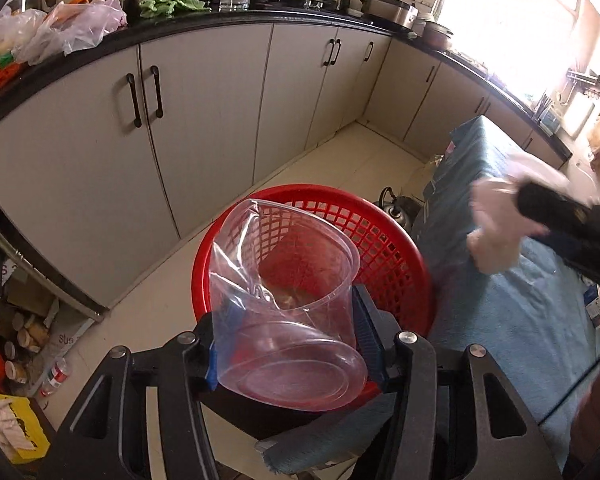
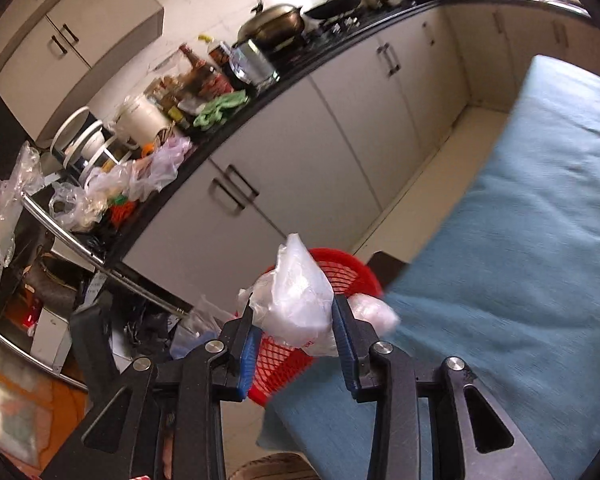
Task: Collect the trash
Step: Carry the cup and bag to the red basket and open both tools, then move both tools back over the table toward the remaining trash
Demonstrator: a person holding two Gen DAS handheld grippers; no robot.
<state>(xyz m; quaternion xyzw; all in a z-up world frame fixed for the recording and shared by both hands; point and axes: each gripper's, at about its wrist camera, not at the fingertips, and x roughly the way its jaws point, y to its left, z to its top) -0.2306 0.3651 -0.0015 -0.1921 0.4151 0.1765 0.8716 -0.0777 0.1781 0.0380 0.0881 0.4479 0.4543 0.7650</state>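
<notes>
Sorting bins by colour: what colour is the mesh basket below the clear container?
Red; the basket shows best in the left wrist view.

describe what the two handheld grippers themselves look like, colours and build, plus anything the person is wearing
Both the left gripper and the right gripper are matte black, with angular linkage arms that have cut-out slots and round silver pivot bolts. Each finger carries a ribbed blue pad. In the left wrist view, the other hand appears to wear a pale glove, though blur makes this uncertain. No cables or markings show.
</notes>
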